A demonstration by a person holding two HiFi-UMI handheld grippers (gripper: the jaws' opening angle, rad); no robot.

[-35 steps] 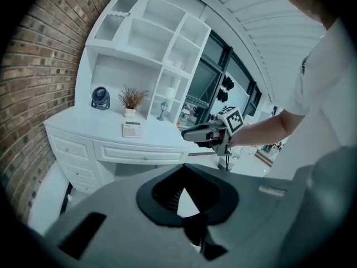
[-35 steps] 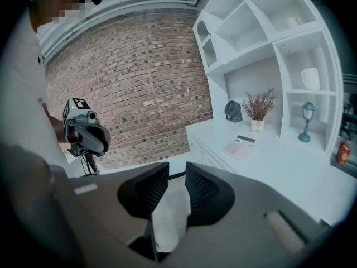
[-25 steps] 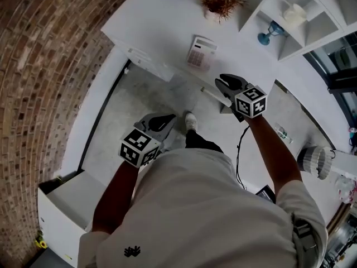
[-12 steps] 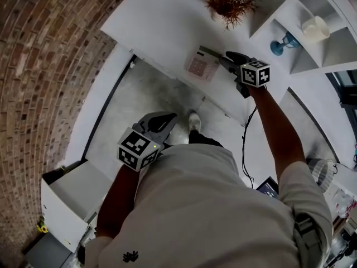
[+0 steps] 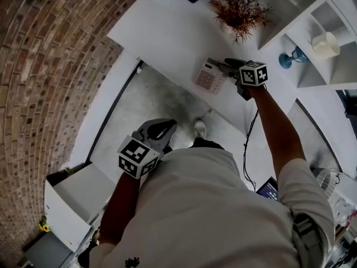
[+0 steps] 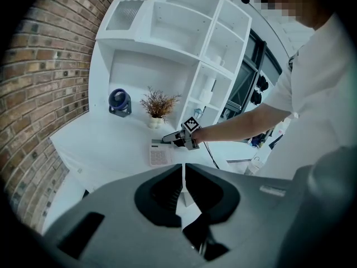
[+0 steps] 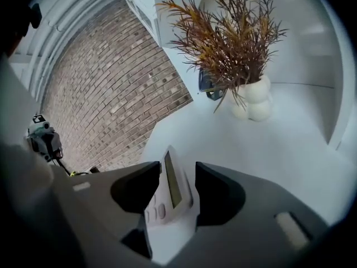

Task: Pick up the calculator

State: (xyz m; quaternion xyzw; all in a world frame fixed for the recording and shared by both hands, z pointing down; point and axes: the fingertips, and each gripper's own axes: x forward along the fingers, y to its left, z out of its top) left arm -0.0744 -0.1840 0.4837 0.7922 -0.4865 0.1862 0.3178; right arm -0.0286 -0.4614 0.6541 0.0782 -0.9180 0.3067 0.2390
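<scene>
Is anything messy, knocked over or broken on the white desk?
No, nothing looks wrong. The calculator lies flat near the front edge of the white desk, and the plant stands upright in its pot. The right tongs are opening, with the calculator's screen end between them.

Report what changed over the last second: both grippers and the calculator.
The right gripper went forward from the desk's edge to the calculator. Its jaws are opening and now straddle the calculator's display end without pressing on it. Nothing was taken hold of. The left gripper kept low by the person's torso, jaws together. The calculator stayed where it was on the desk.
</scene>
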